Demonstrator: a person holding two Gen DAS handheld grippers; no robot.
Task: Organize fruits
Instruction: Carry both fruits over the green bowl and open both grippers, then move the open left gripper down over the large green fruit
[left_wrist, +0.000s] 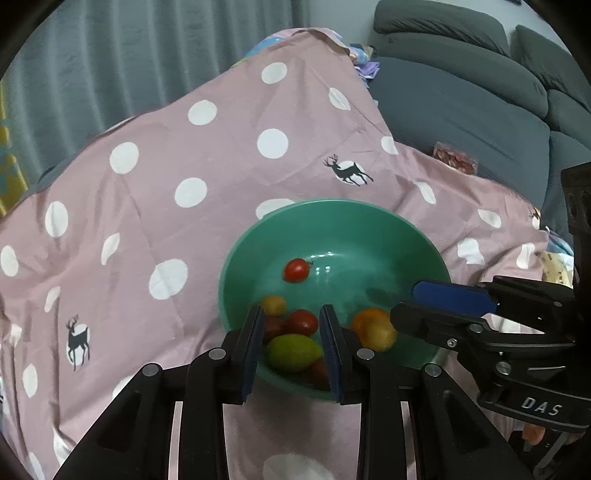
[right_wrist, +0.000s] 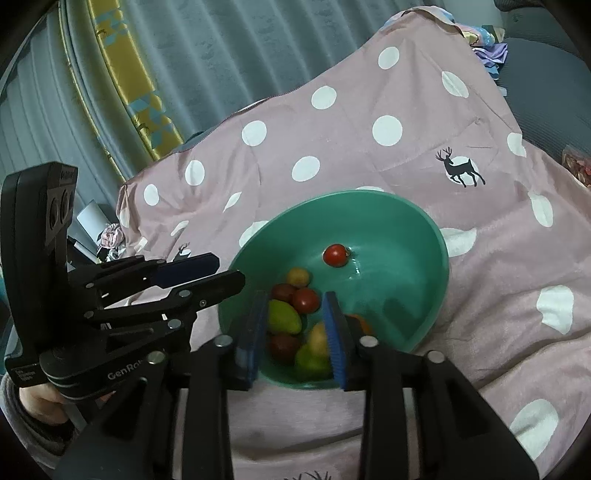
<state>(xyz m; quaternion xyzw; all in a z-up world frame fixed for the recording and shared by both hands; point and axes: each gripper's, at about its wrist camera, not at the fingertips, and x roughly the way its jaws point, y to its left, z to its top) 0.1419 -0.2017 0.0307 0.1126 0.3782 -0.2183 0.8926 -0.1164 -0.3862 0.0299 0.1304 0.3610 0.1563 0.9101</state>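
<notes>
Looks like the dropping-in step is about done: both the left gripper (left_wrist: 291, 347) and right gripper (right_wrist: 297, 334) hover part-open and empty over the green bowl's (left_wrist: 369, 216) near rim. Cherry tomatoes (left_wrist: 296, 270), a green mango (left_wrist: 293, 352) and an orange (left_wrist: 371, 319) sit inside. Next I'd hunt for leftovers, maybe that banana (left_wrist: 554, 267) far right.

pink polka-dot deer-print sheet (left_wrist: 192, 155), green bowl (left_wrist: 369, 218) resting on it
</notes>
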